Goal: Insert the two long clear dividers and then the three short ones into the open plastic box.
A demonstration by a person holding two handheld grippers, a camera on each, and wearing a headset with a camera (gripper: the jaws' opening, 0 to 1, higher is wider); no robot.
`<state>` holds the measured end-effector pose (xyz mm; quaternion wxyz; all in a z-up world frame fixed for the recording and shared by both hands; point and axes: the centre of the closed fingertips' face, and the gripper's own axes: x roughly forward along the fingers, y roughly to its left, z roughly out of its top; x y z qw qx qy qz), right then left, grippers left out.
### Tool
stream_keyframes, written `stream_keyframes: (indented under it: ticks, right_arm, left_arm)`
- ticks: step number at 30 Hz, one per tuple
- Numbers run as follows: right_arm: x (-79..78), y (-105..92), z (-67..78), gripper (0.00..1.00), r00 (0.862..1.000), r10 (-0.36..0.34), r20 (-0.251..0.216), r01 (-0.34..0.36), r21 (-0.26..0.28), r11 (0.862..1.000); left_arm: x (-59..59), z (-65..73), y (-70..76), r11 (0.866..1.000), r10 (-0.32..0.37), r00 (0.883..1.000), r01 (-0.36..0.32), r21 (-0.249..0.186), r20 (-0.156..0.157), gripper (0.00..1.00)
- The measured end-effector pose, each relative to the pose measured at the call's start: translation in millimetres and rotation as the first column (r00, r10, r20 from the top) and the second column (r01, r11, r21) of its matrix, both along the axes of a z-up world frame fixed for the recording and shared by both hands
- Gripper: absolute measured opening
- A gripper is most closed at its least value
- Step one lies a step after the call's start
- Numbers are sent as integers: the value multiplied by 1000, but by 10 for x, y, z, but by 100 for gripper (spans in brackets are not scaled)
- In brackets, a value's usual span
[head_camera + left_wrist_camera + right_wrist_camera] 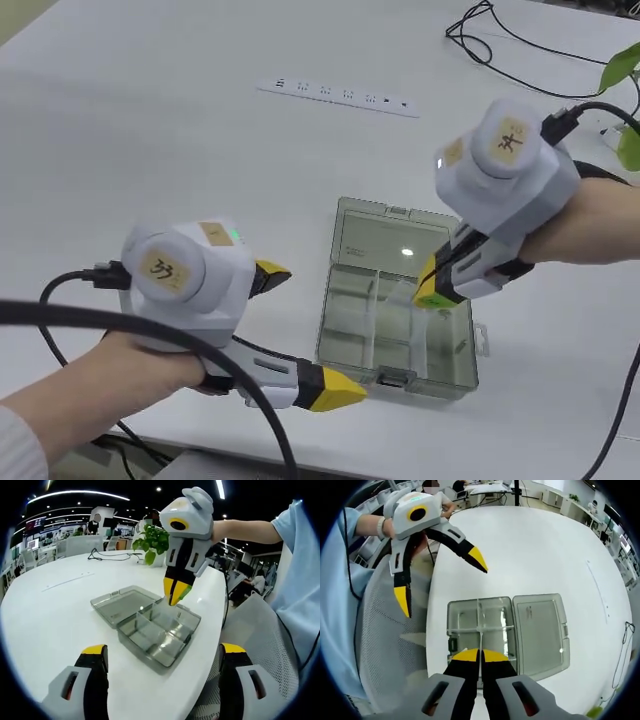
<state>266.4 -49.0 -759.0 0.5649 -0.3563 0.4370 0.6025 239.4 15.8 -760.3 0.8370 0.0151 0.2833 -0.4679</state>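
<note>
Two handheld claws work over a white counter [200, 120] that carries an open, smoky-clear plastic box [440, 380]. Its lid [385, 235] lies flat behind the base.

The clear parts are hard to tell from the box walls, so the number of dividers inside cannot be counted. In the right gripper view, a clear divider [479, 612] stands along the middle of the base, parallel to the hinge. A cross divider [492, 628] meets it at right angles. Whether that cross wall is one piece or two cannot be told.

The right claw [432, 290] points down into the base near its right end. It is closed on the near end of the clear divider, with only a thin sliver between the yellow tips.

The left claw [305, 330] hovers off the box's left front corner. It is spread wide and holds nothing.

A power strip [340, 97] lies farther back. Black cables [500, 50] and a green leaf [620, 65] are cut off at the top right edge.
</note>
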Motion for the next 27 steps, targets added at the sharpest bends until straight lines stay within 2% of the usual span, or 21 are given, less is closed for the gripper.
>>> stream_keyframes:
  ticks: [1, 9, 11, 20, 27]
  right_arm:
    - [-4, 7, -2, 2, 1000, 23, 13, -23, 6, 1000]
    - [-10, 29, -11, 2, 999, 33, 20, -33, 2, 999]
    - [3, 30, -23, 2, 998, 58, 29, -58, -1, 998]
    - [-25, 71, -79, 2, 998, 52, 35, -51, -40, 998]
    - [-36, 116, -196, 2, 996, 75, 57, -70, -77, 995]
  left_arm:
    - [-2, -4, 1, 1000, 1, 1000, -1, 0, -1, 93]
    - [-23, -10, -2, 1000, 0, 1000, 0, -4, -6, 92]
    - [-23, -6, -2, 1000, 1, 1000, -1, -5, -4, 92]
    - [-28, -2, 21, 1000, 9, 1000, -9, -12, -9, 91]
    - [-31, -9, 51, 1000, 12, 1000, -12, -17, -11, 90]
